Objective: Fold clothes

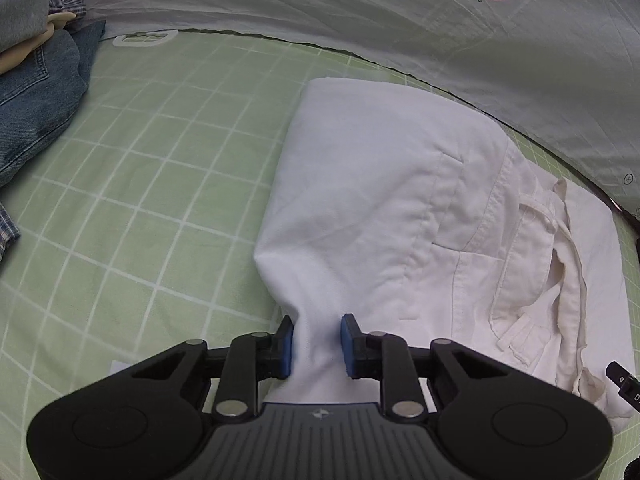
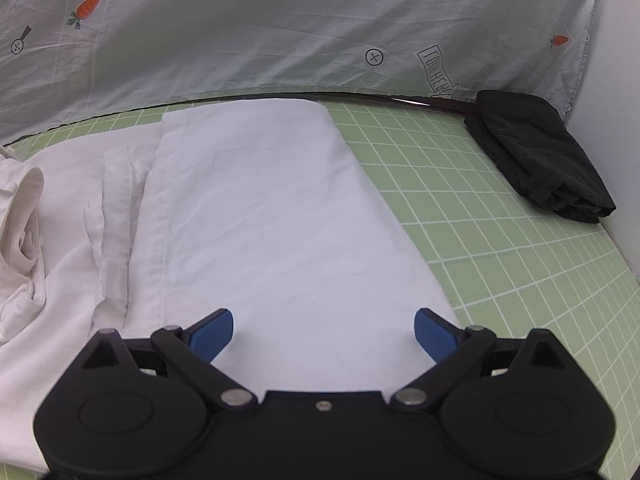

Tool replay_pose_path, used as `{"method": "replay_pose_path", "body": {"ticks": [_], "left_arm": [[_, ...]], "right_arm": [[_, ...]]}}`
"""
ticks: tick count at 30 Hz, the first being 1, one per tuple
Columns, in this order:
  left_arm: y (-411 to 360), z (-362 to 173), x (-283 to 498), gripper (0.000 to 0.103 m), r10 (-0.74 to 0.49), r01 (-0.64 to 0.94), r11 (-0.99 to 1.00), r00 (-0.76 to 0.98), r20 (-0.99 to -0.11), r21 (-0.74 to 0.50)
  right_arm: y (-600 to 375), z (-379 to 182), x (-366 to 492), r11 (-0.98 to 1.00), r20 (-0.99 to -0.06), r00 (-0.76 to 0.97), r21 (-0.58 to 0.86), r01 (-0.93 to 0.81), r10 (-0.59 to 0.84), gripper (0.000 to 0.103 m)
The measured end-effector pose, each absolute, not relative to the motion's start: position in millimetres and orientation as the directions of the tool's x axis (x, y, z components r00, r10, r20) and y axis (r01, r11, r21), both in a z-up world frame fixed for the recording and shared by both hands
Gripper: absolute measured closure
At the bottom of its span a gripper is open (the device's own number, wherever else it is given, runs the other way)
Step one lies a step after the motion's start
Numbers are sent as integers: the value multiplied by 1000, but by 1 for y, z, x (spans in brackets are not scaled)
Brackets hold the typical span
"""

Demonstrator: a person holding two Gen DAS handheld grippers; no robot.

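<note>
Left wrist view: green grid mat point(image 1: 152, 184) covers the work surface, grey printed sheet point(image 1: 320, 4) hangs as backdrop along its far edge. White garment point(image 1: 372, 184) lies on the mat right of centre, partly folded, one smooth panel laid over the pocket/waistband side; waistband and drawstring bunch on its right. Pile of clothes at the far left: blue denim point(image 1: 36, 92) with grey and plaid pieces on top. White clip-like plastic piece point(image 1: 145, 38) sits at the mat's far edge.

Left gripper point(image 1: 316, 342) is low over the mat, pointing forward, jaws narrowed onto a pinched ridge of the white garment at its near edge; blue pads touch fabric both sides.

Right wrist view: same white garment point(image 2: 256, 208) fills the centre, folded panel reaching to the backdrop edge. Folded black garment point(image 2: 536, 156) lies at the mat's far right, well apart from the white one, against a white wall.

Right gripper point(image 2: 324, 330) hovers over the near end of the folded panel, level, jaws spread wide, gripping nothing.
</note>
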State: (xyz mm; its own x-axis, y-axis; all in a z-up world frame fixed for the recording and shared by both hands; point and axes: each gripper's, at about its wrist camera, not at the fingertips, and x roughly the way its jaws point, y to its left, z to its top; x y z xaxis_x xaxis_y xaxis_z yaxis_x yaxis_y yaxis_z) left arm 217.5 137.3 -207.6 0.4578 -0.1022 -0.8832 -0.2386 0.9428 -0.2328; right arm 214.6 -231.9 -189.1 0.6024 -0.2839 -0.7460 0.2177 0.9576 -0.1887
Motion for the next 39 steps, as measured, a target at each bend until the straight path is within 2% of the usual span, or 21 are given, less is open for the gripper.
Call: {"method": "replay_pose_path", "body": {"ticks": [5,11,14,17,22,28,32,35,37,39], "left_arm": [[126,-163,210,95,-122,-225,931,552,-825,-289],[53,-99,220,97,-172,-69,956,654,-737,-285],[8,-87,230,97,-239,11,951,660,-712,-309],[-37,-90,244,97,-273,69,951,640,-718,-300],[-99,-128,269,96,-318,98,942,556,-768,-320],[-139,-174,288,95,-297,66,951,472,-830,-303],[-149,-194,298,90,-287,27,952,430,-856,-305],[-148,-190,298,86,-302,41,948,426,-853,-315],[-148,-183,296,74,-327,68,941,423,-845,-330],[-148,-171,292,57,-363,99,929,424,-829,-356]], "right_arm": [[-253,-182,208,950,-735,607,-182,254,-303,5],[-296,-180,203,946,-740,604,-141,290,-295,5],[-319,-180,202,945,-740,603,-138,298,-298,5],[-342,-180,201,945,-739,604,-142,293,-298,5],[-385,-188,203,946,-747,592,-162,281,-303,5],[-441,-204,214,933,-782,538,-152,328,-316,5],[-458,-213,220,925,-797,519,-124,360,-309,5],[-461,-216,221,920,-801,519,-96,379,-297,5],[-457,-215,220,922,-800,526,-89,376,-291,5],[-449,-211,219,930,-789,542,-99,354,-290,5]]}}
